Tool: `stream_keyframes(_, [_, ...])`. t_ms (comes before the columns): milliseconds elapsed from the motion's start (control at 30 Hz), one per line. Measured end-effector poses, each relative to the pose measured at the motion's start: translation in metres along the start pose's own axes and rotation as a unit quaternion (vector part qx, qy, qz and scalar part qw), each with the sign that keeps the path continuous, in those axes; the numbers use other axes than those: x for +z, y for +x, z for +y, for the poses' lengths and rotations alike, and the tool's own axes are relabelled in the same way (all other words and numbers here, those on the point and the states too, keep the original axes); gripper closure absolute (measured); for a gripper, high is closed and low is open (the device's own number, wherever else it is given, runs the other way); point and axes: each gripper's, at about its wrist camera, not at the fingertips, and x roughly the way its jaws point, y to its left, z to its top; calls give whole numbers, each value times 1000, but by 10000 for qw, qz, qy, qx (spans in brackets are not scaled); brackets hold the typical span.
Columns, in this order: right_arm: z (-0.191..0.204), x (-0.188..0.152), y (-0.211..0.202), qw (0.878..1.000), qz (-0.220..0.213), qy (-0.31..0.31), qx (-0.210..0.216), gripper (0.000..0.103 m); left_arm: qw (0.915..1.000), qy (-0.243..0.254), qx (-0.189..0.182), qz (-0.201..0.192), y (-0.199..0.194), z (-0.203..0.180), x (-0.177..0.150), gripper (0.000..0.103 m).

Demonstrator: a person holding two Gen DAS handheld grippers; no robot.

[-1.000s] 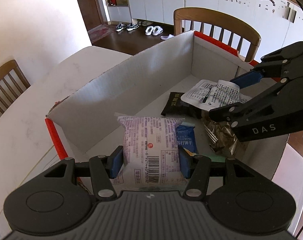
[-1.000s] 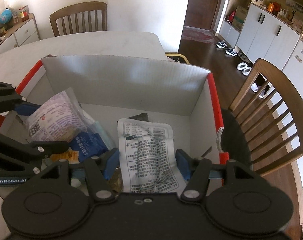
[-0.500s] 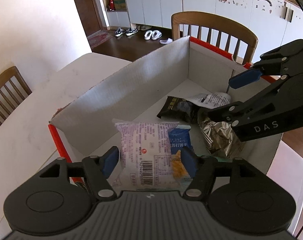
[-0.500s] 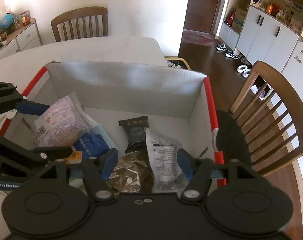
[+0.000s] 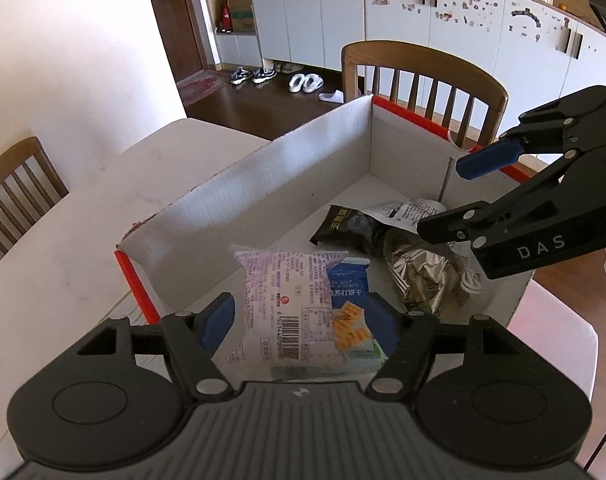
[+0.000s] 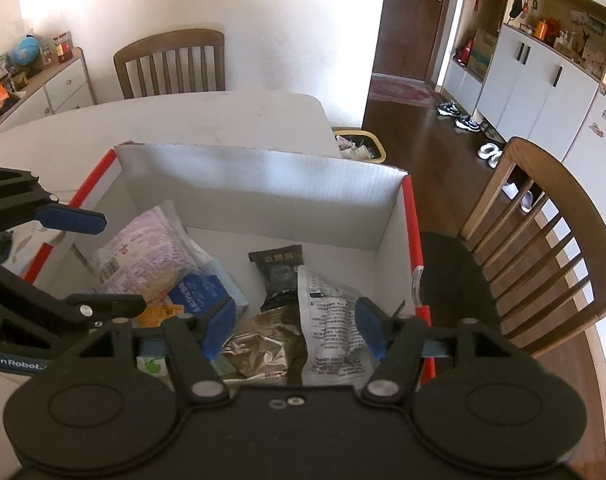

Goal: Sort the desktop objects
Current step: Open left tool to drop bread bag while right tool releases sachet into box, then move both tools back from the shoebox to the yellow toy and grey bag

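Note:
A white cardboard box (image 5: 263, 200) with red edges holds several snack packets. A purple-printed packet (image 5: 283, 284) leans on a blue cracker packet (image 5: 349, 292) at the box's near left. My left gripper (image 5: 301, 316) hangs just above them with its jaws opening, and the pads touch nothing. A white printed packet (image 6: 331, 316) lies over a bronze foil packet (image 6: 263, 344) and a black packet (image 6: 279, 272). Above these hovers my right gripper (image 6: 296, 324), open and holding nothing. The right gripper (image 5: 459, 194) also shows at the right of the left wrist view, and the left gripper (image 6: 111, 263) at the left of the right wrist view.
The box stands on a white table (image 5: 83, 216). A wooden chair (image 6: 543, 248) is close beside the box's right wall, and another chair (image 6: 171, 64) is at the table's far side. A yellow-rimmed bin (image 6: 359, 146) sits on the floor past the table. A white cable (image 5: 471, 280) lies by the foil packet.
My left gripper's jaws spread and let go of the purple packet, which now rests in the box. The white packet fell from my right gripper onto the foil packet. Both grippers rose slightly.

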Motion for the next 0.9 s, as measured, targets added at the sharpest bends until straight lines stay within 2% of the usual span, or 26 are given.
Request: stream_keyframes(900, [9, -6, -59, 9980, -429, -4, 458, 35, 9990, -257, 27, -355, -58, -18, -7, 32])
